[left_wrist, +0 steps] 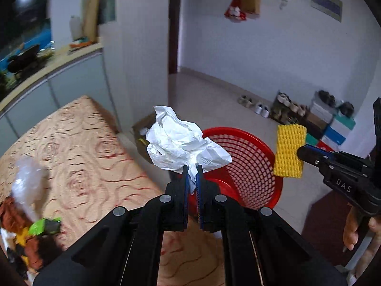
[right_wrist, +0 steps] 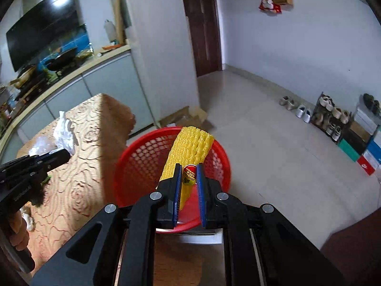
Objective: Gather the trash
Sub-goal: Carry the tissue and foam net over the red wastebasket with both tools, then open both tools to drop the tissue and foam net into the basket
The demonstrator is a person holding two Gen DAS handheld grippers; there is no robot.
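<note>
Pale floor tiles and white walls frame a home kitchen corner, with shoes lined along the wall at two o'clock and a counter under a rose-patterned cloth at nine o'clock.

Seen from its own camera, the left tool has its blue pads pinched tight on a tail of the crumpled white plastic bag, so the bulk billows free ahead of the tips and can drop cleanly. Directly beyond it, at one o'clock, sits the red basket, evidently the collection point.

The right tool is likewise clamped on the yellow foam net, gripping its lower end beside a red-and-yellow sticker; the net stands out over the red basket's mouth, probably held there for release.

More litter waits on the counter at eight o'clock in the left view: a clear plastic wad and a green wrapper.
</note>
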